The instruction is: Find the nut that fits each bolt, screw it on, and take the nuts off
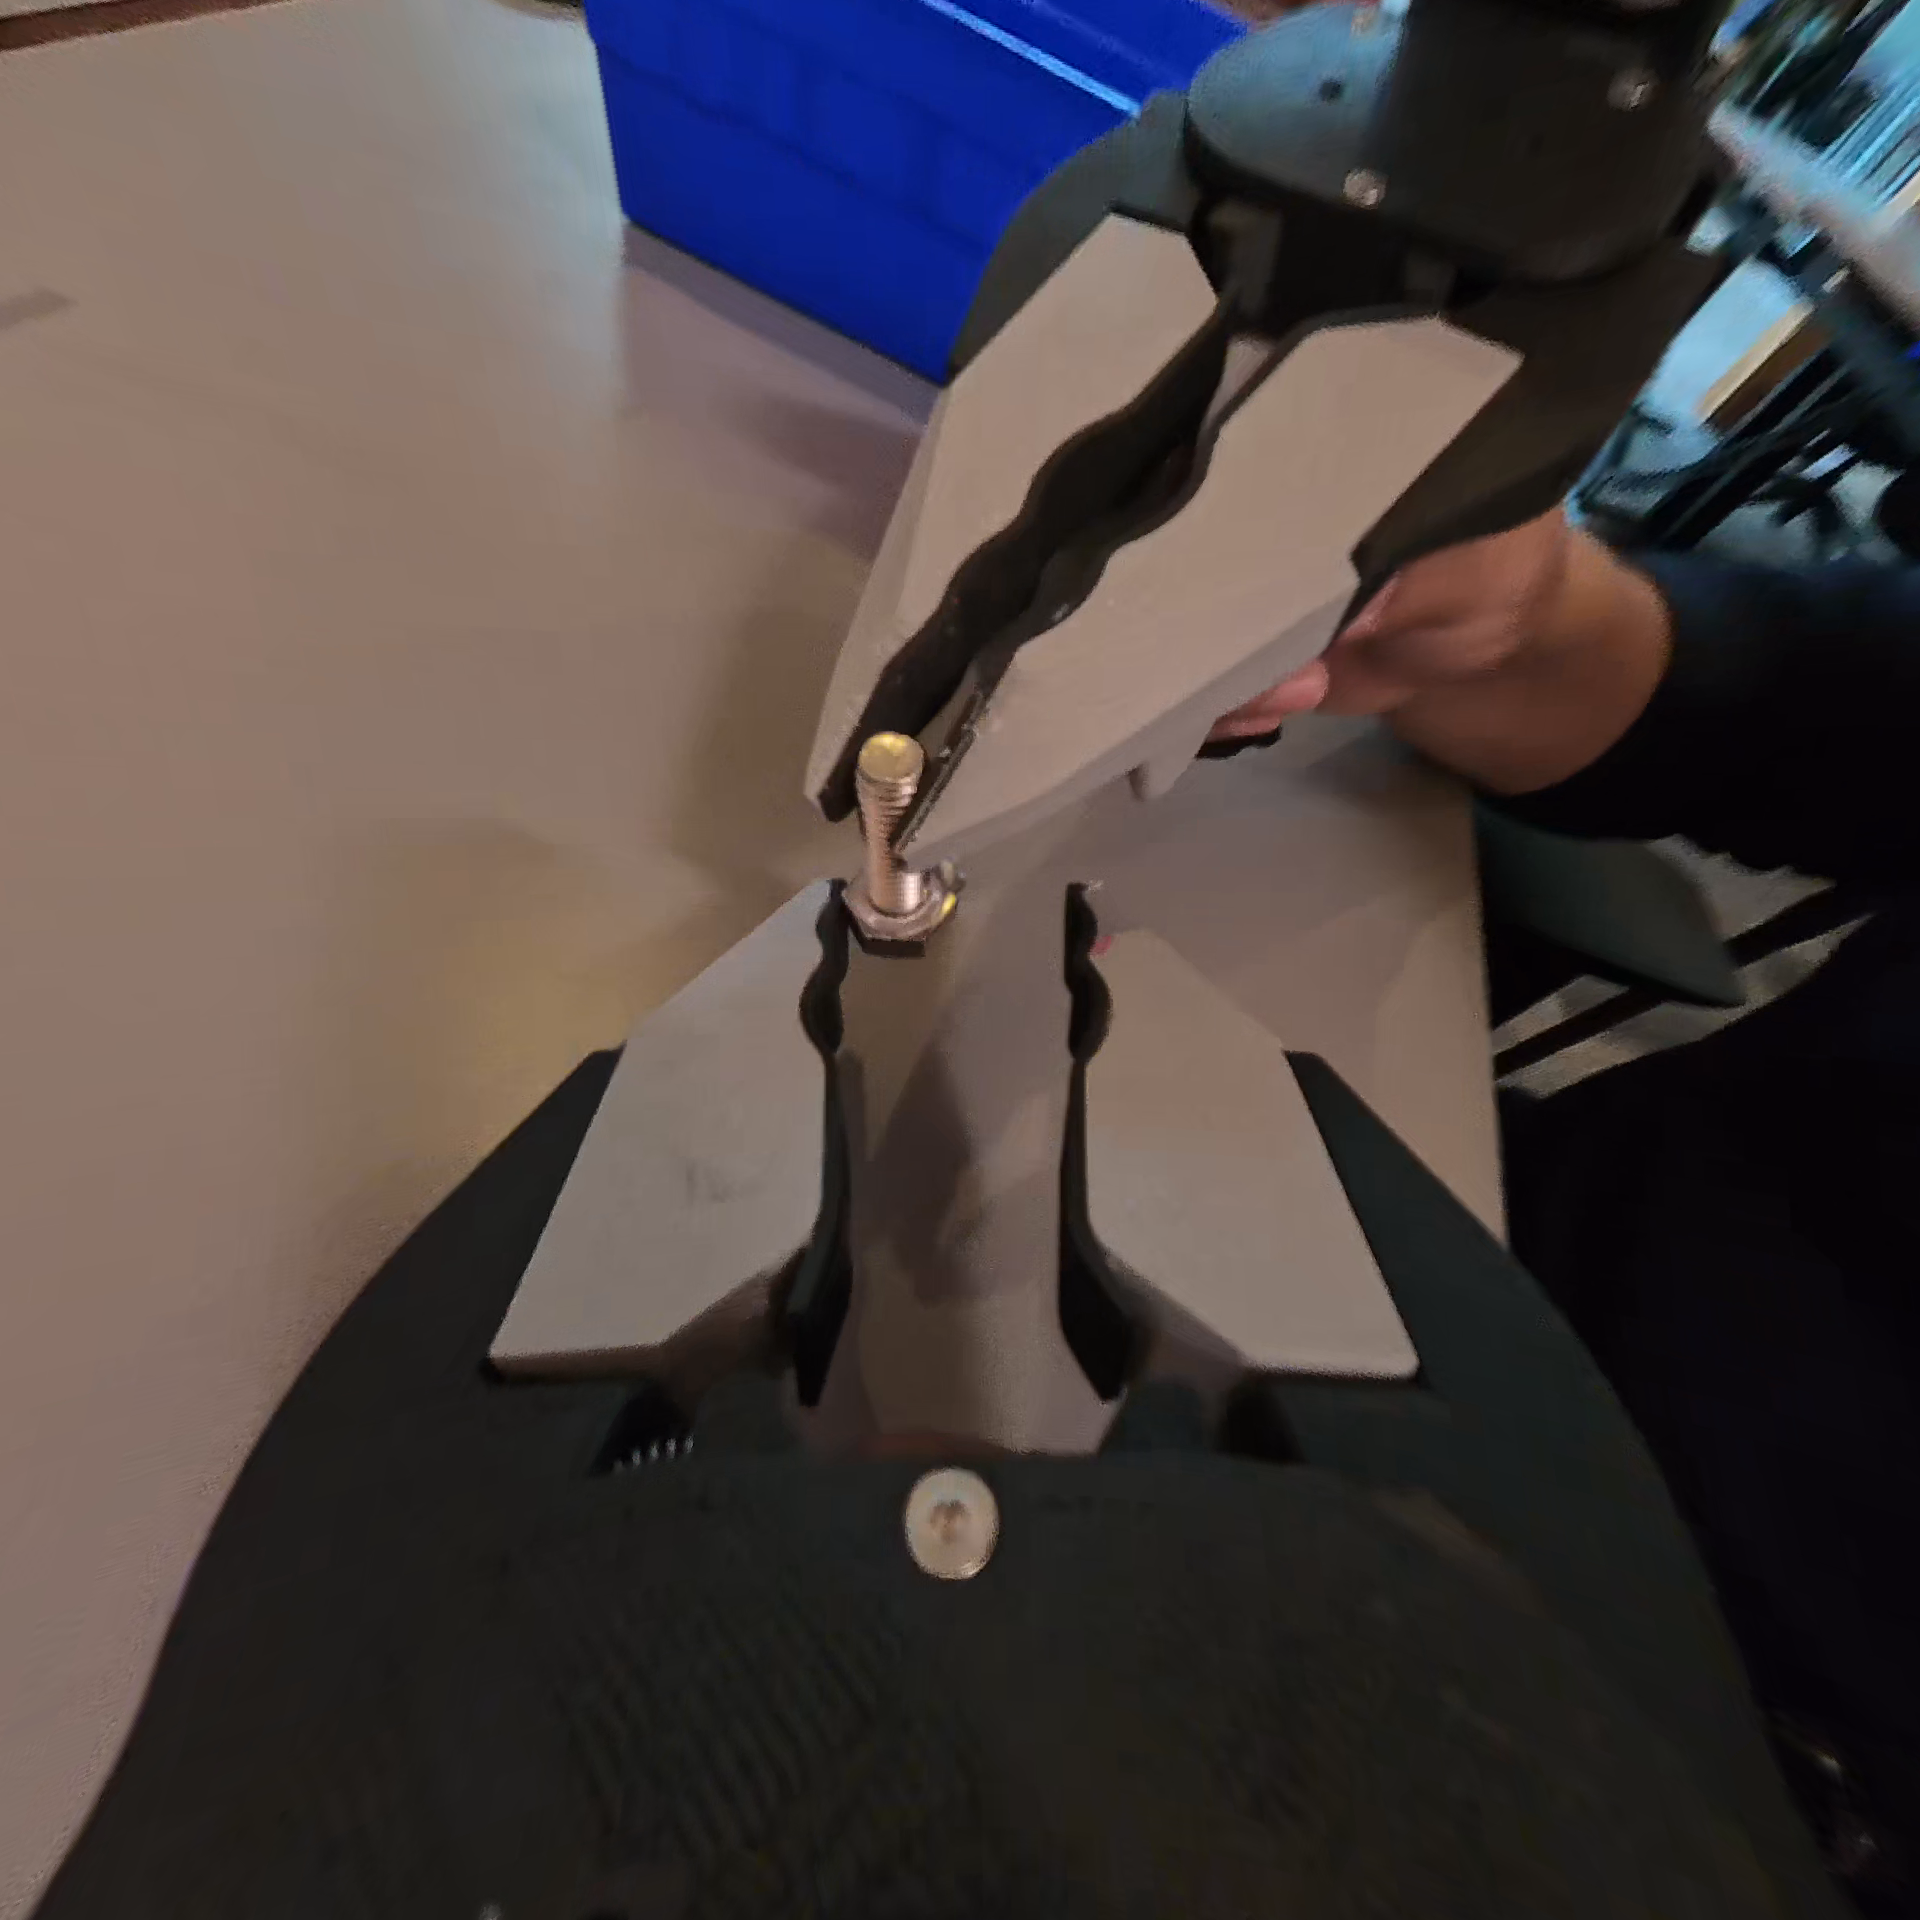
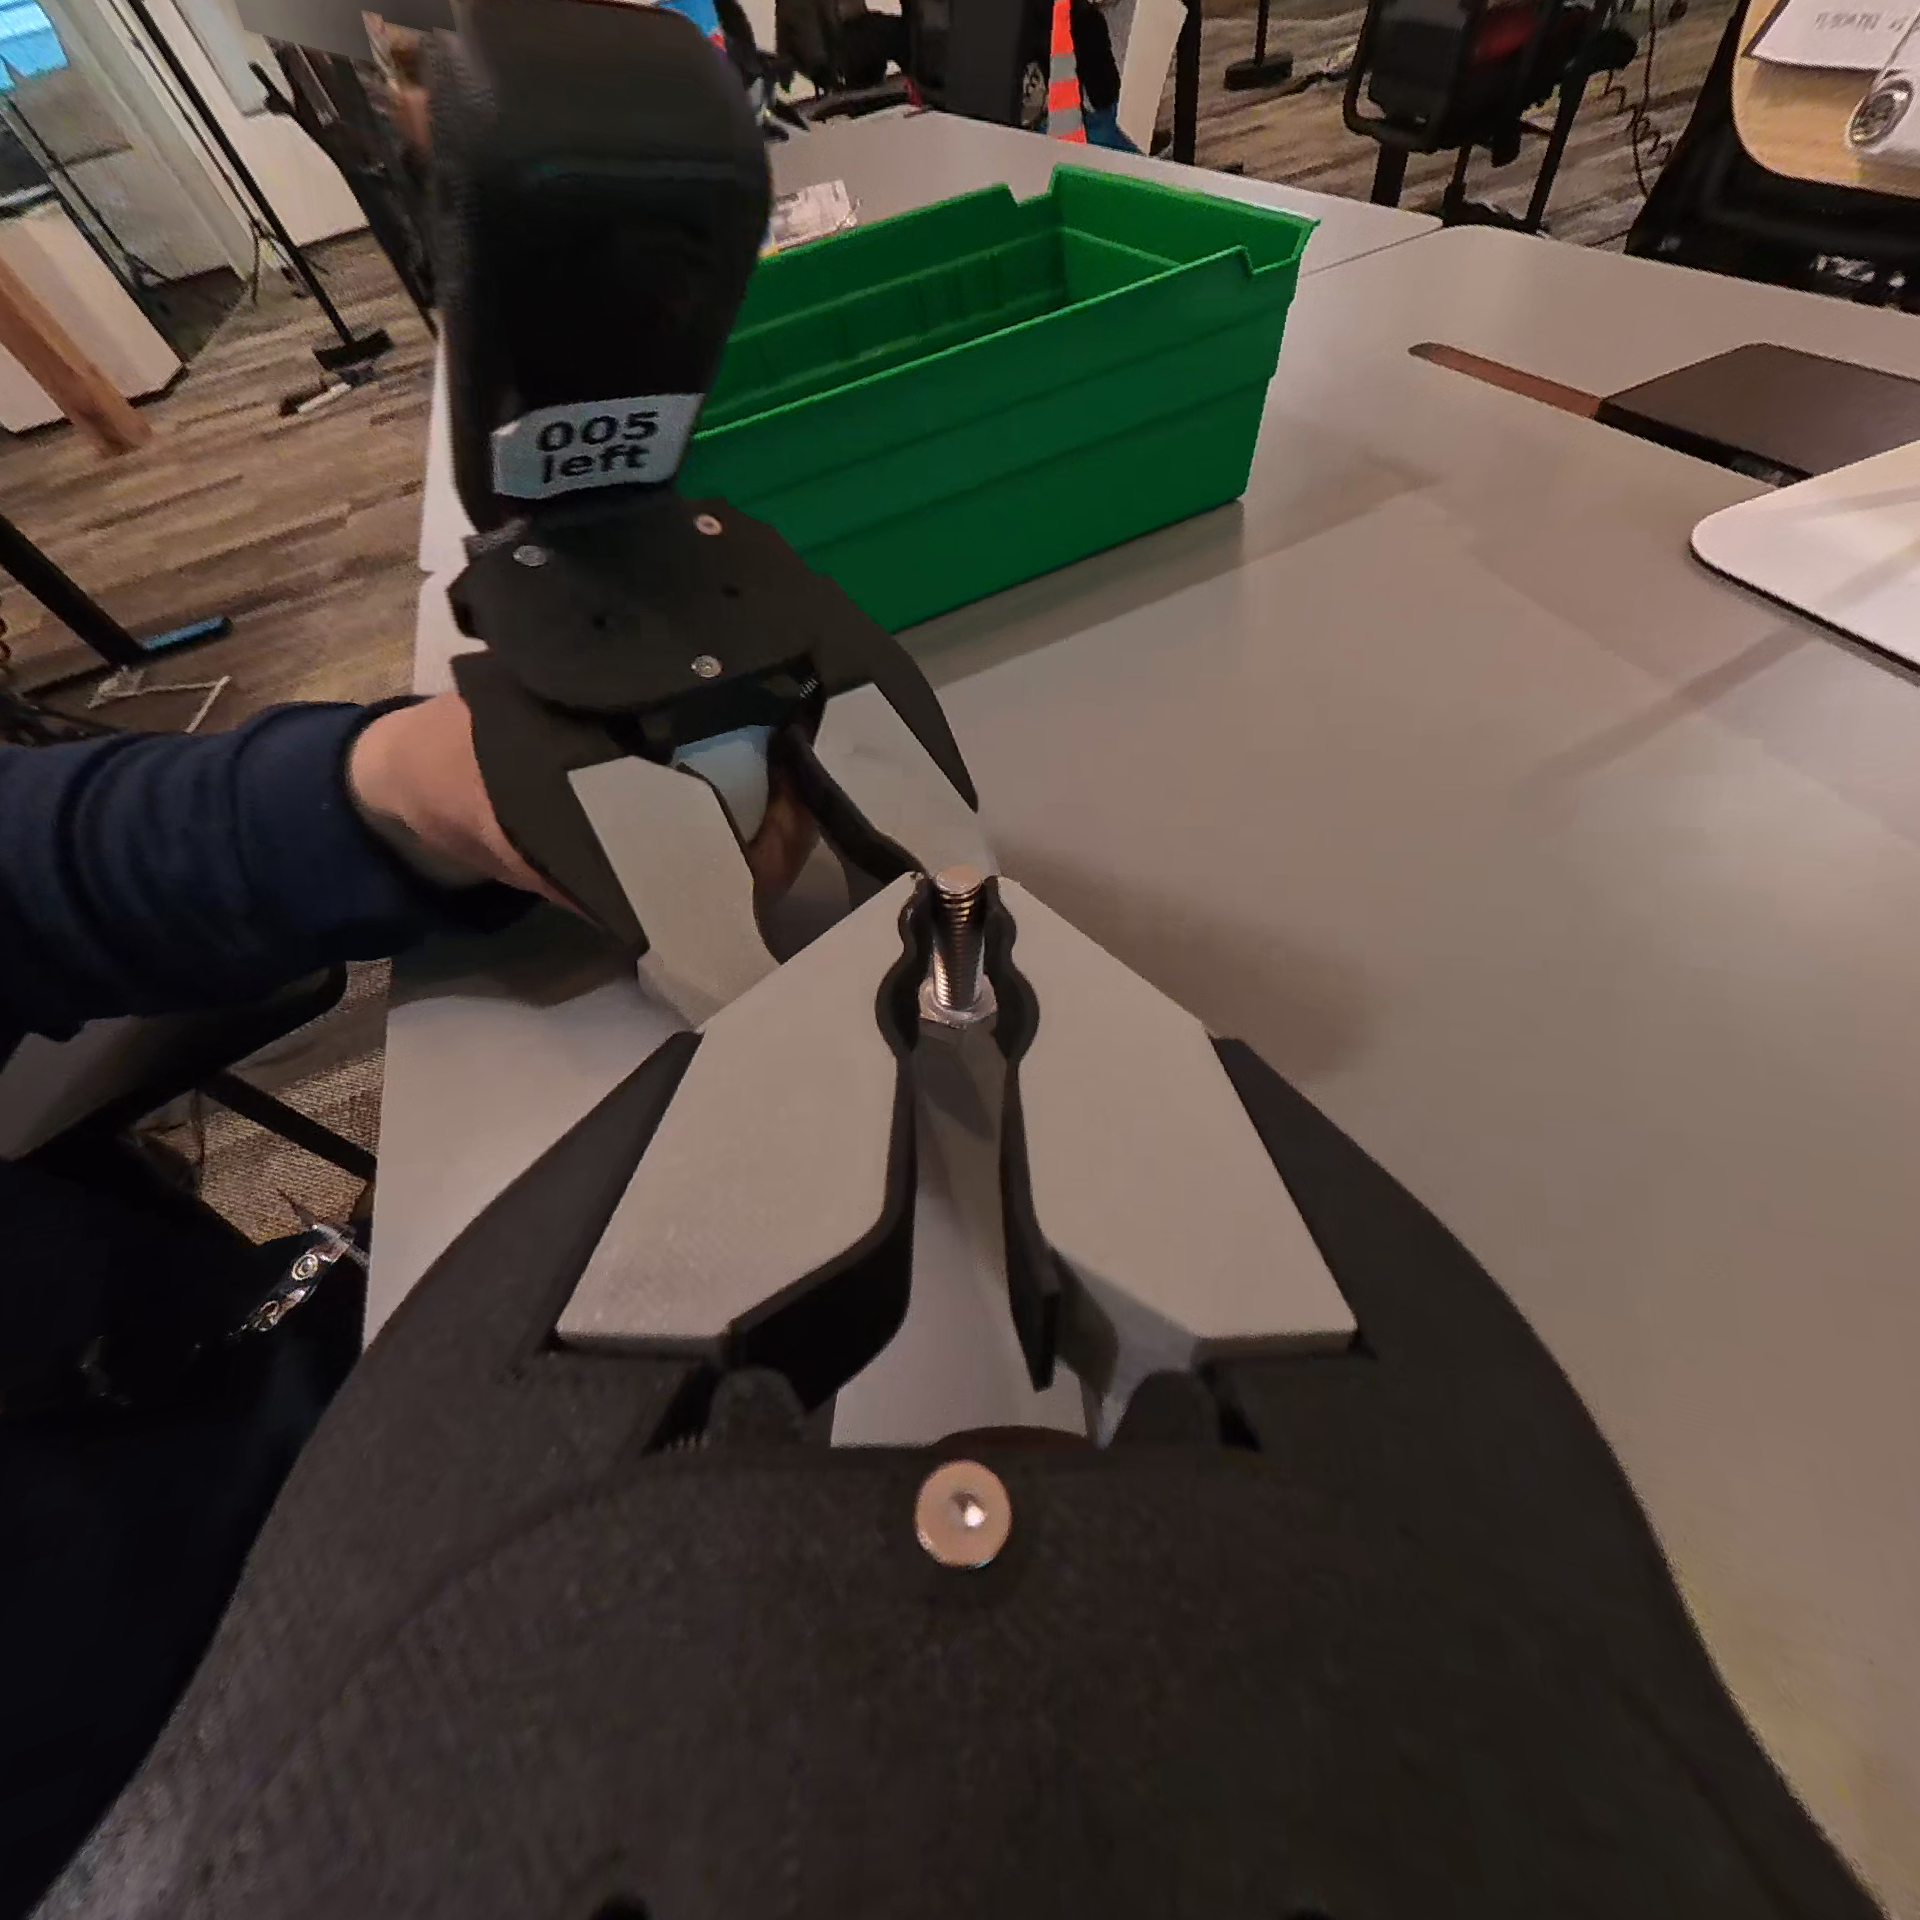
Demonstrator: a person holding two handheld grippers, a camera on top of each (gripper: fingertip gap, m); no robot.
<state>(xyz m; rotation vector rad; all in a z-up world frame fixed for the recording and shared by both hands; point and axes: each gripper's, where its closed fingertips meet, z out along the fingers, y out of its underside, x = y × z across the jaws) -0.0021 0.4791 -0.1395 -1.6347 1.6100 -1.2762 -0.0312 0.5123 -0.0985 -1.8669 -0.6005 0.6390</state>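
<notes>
A silver bolt (image 1: 890, 800) stands upright with its threaded end up and a hex nut (image 1: 900, 914) low on its shaft. My right gripper (image 1: 878, 805) comes down from the upper right and is shut on the bolt's thread near the top. In the right wrist view the bolt (image 2: 956, 935) sits between that gripper's (image 2: 956, 891) closed fingertips, with the nut (image 2: 956, 1003) just behind them. My left gripper (image 1: 954, 899) is open. Its left fingertip (image 1: 831, 914) is against the nut and its right finger stands apart.
A blue bin (image 1: 831, 156) stands behind the bolt. A green bin (image 2: 987, 416) sits on the grey table (image 2: 1455, 831), with a dark pad (image 2: 1766, 405) and a white board (image 2: 1829, 561) at the right. A person's hand (image 1: 1475, 644) holds the right gripper near the table edge. My right fingertips sit around 5 cm from my left ones.
</notes>
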